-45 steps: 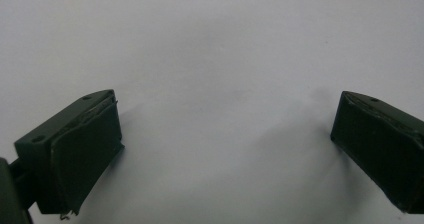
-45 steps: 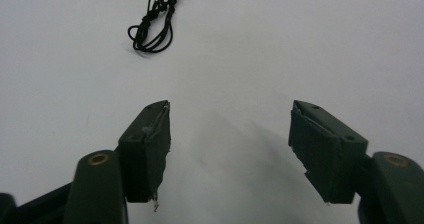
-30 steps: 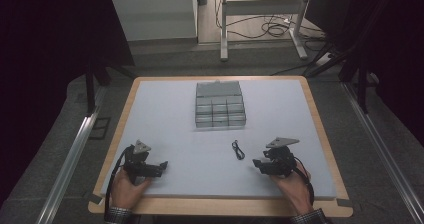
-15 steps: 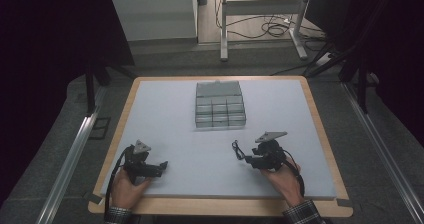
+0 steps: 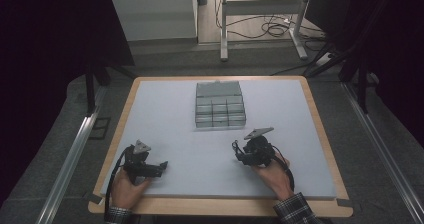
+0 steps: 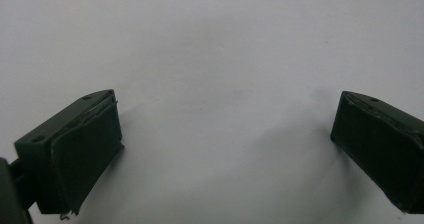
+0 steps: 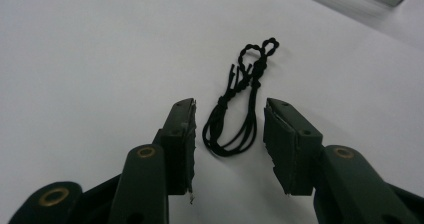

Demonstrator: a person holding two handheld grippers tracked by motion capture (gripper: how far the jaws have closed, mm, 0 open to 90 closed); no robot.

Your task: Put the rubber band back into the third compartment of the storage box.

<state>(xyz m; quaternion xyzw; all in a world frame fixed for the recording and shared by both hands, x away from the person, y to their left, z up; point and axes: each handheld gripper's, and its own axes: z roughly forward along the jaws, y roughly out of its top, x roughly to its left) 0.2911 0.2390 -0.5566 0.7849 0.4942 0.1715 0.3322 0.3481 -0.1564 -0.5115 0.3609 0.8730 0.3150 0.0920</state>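
my right claw [image 7: 227, 129] moved left since the earlier frame and has been closing; the black cord [image 7: 239, 104] lies untouched between its jaws, center-right of the worktop [image 5: 165, 109]. my left claw [image 6: 225, 144] is spread over bare, open surface.

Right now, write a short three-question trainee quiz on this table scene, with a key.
1. True or false: the right gripper already pinches the black cord.
2. Which gripper has its jaws spread wider: A left gripper, B right gripper?
3. What sits at the far middle of the white mat?

Key:
1. False. The jaws have just been closing, with the cord's near loop between them, but the pads stand clear of it.
2. A.
3. A grey compartment box.
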